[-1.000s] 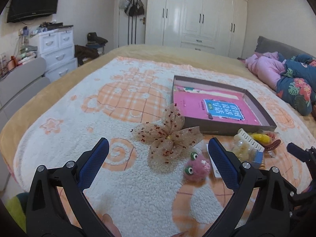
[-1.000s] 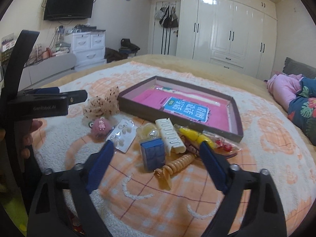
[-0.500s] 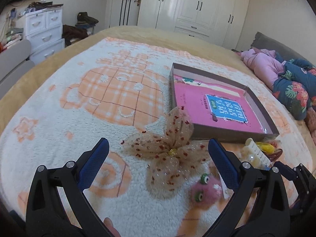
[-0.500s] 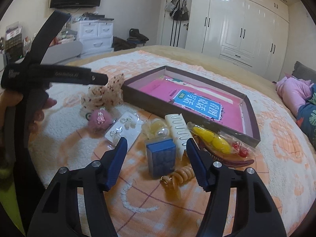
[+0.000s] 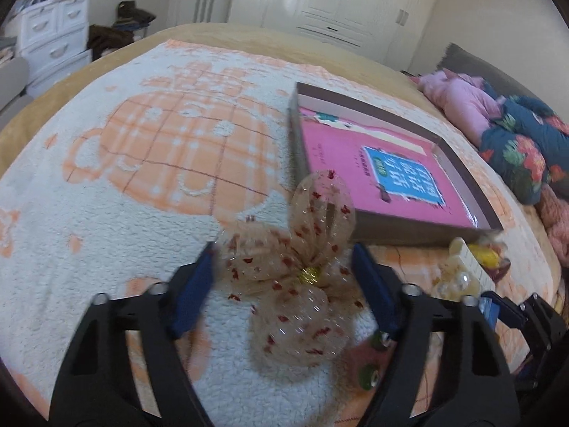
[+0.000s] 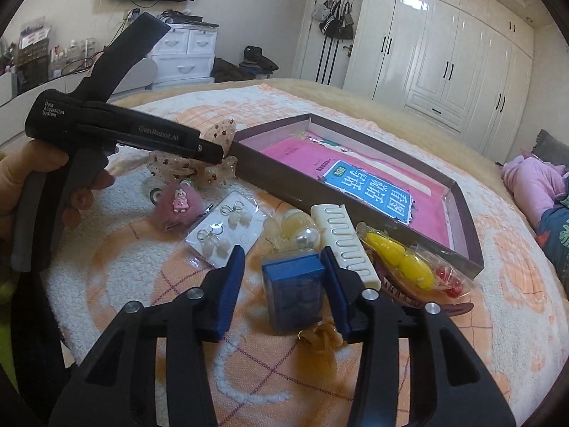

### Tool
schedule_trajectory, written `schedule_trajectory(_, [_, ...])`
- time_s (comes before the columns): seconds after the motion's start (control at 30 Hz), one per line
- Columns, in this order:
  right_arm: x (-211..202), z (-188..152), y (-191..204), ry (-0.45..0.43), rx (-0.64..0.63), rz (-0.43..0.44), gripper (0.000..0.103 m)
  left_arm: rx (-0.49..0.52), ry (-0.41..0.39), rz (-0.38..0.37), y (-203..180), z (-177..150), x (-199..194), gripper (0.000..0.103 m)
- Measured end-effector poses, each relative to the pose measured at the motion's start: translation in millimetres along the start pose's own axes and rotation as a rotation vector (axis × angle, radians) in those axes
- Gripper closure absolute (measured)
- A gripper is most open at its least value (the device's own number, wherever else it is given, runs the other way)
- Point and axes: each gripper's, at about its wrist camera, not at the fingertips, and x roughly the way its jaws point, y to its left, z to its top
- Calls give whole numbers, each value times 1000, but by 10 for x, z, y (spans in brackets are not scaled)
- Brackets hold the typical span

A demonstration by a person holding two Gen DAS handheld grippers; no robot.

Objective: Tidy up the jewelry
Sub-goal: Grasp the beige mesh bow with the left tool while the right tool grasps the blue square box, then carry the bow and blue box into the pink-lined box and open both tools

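A sheer beige bow hair clip with red specks [image 5: 302,270] lies on the blanket between the open fingers of my left gripper [image 5: 284,277]; neither finger clearly touches it. In the right wrist view my right gripper [image 6: 284,281] is open around a small blue box [image 6: 293,291], its right finger close beside the box. A brown tray with a pink lining [image 6: 462,192] lies beyond; it also shows in the left wrist view [image 5: 391,233]. Around the box lie an earring card [image 6: 224,231], a pink fluffy clip [image 6: 177,206], a white comb clip [image 6: 341,242], pearl pieces [image 6: 302,231] and a yellow packet [image 6: 409,263].
Everything lies on a white and orange fleece blanket [image 5: 142,163] on a bed. A spiral hair tie [image 6: 320,338] sits just under the box. Pink and floral bedding [image 5: 498,131] is piled at the right. Wardrobes and a white drawer unit [image 5: 53,39] stand beyond the bed.
My left gripper has moved forward and down over the bow, and its fingers have narrowed. My right gripper has moved onto the blue box and narrowed around it.
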Motion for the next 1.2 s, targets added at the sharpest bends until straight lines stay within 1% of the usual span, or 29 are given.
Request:
schedule_trajectory(0.03, [-1, -2, -13, -3, 7, 2, 70, 12, 4, -9, -32, -18, 5, 56])
schedule_trajectory(0.1, [-30, -11, -46, -10, 18, 18, 71, 30, 4, -10, -79, -47, 11, 75])
schedule_trajectory(0.13, [-45, -9, -57, -14, 24, 26, 71, 38, -2, -7, -98, -58, 0, 78])
schedule_trajectory(0.2, [-84, 2, -60, -22, 42, 45, 71, 48, -16, 1, -124, -65, -36, 89])
schedule_trajectory(0.23, [-107, 5, -73, -27, 52, 58, 71, 51, -26, 3, -129, -60, -64, 92])
schedule_trajectory(0.27, [-112, 9, -81, -29, 56, 64, 71, 55, -38, 4, -134, -55, -96, 99])
schedule_trajectory(0.3, [-130, 10, -84, -33, 60, 70, 71, 56, -55, 5, -135, -52, -143, 102])
schedule_trajectory(0.43, [-203, 12, -88, -46, 77, 86, 71, 51, -104, -11, -133, -31, -309, 103])
schedule_trajectory(0.6, [-324, 27, -170, -72, 102, 85, 71, 76, -134, -16, -226, -6, -407, 103])
schedule_trajectory(0.83, [-444, 53, -314, -101, 136, 43, 71, 85, -172, -34, -324, 11, -551, 103])
schedule_trajectory(1.03, [-508, 60, -481, -117, 179, -4, 71, 106, -220, -73, -497, 142, -691, 103])
schedule_trajectory(1.2, [-542, 82, -630, -129, 210, -43, 71, 135, -246, -105, -684, 275, -686, 103])
